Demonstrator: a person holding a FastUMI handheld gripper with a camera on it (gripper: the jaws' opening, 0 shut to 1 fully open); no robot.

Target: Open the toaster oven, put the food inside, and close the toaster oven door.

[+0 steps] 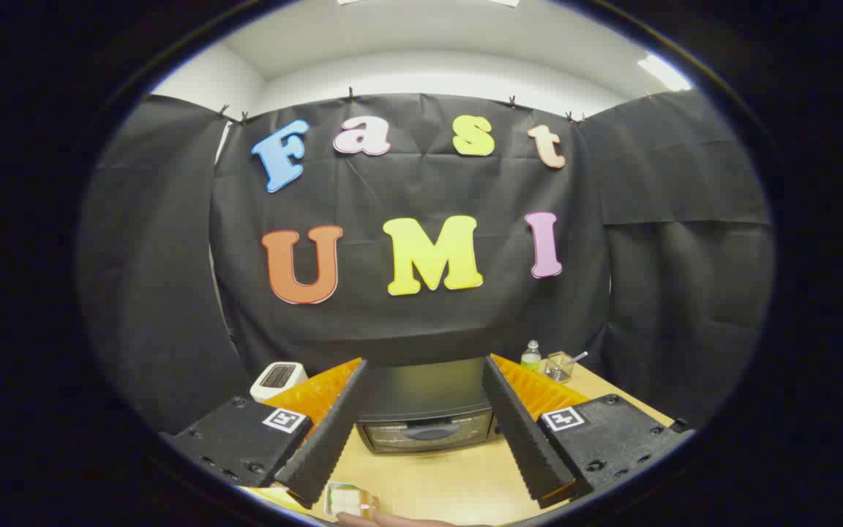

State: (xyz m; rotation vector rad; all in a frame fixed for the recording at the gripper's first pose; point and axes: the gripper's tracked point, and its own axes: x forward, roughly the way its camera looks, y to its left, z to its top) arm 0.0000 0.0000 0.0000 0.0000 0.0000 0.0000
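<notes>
A dark toaster oven (pixel 425 413) stands on the wooden table (pixel 451 479) with its door closed, seen from above between my two fingers and beyond them. My gripper (pixel 425 432) is open, its black ribbed fingers (pixel 330 432) spread wide, holding nothing. On the table close to me, just inside the left finger, lies a small pale piece of food in a clear wrapper (pixel 348 501). A person's hand (pixel 392 520) touches it from below.
A white toaster (pixel 277 378) stands at the back left of the table. A small green-capped bottle (pixel 530 356) and a wire holder with a utensil (pixel 560 366) stand at the back right. Black cloth walls close the booth behind.
</notes>
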